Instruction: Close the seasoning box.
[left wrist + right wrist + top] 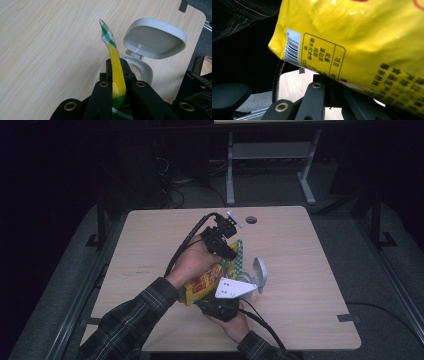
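In the high view, the yellow bag (pixel 207 281) hangs above the surface (pixel 310 270), just left of the white container (pixel 257 277). In the left gripper view, the left gripper (pixel 117 82) clamps the bag's top edge beside that container. In the right gripper view, the right gripper (pixel 329 86) pinches its bottom edge.

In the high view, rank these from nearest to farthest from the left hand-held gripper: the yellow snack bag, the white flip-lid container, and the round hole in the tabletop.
1. The yellow snack bag: its green-checked top edge is clamped in the left hand-held gripper.
2. The white flip-lid container: just right of the bag, lid open.
3. The round hole: at the table's far edge.
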A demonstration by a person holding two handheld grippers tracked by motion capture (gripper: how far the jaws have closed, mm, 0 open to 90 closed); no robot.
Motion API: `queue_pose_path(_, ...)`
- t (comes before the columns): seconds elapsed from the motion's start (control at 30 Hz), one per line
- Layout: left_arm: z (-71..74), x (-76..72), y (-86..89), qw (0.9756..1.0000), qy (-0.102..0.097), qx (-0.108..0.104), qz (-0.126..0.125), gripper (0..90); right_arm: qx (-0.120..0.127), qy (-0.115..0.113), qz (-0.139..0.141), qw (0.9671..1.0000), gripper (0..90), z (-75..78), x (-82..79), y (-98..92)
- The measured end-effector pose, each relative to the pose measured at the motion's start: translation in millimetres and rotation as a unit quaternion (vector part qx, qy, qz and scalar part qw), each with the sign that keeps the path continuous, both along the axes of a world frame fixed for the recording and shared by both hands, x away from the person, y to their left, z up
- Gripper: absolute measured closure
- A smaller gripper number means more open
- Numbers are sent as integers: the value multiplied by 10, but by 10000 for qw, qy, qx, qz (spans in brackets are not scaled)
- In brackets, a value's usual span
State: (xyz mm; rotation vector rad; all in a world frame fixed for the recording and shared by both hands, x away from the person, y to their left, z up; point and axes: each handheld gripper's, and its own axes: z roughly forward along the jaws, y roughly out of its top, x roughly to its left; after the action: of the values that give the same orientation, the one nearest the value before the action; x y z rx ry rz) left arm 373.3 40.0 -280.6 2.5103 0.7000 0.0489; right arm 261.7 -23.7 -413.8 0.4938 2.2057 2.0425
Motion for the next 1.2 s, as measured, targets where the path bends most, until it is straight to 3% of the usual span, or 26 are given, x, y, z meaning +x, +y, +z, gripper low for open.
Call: queue_pose_path(1.2,12,3,-35,10000,-17,55,4,899,29,12,-9,10000,900,17,-6,-9)
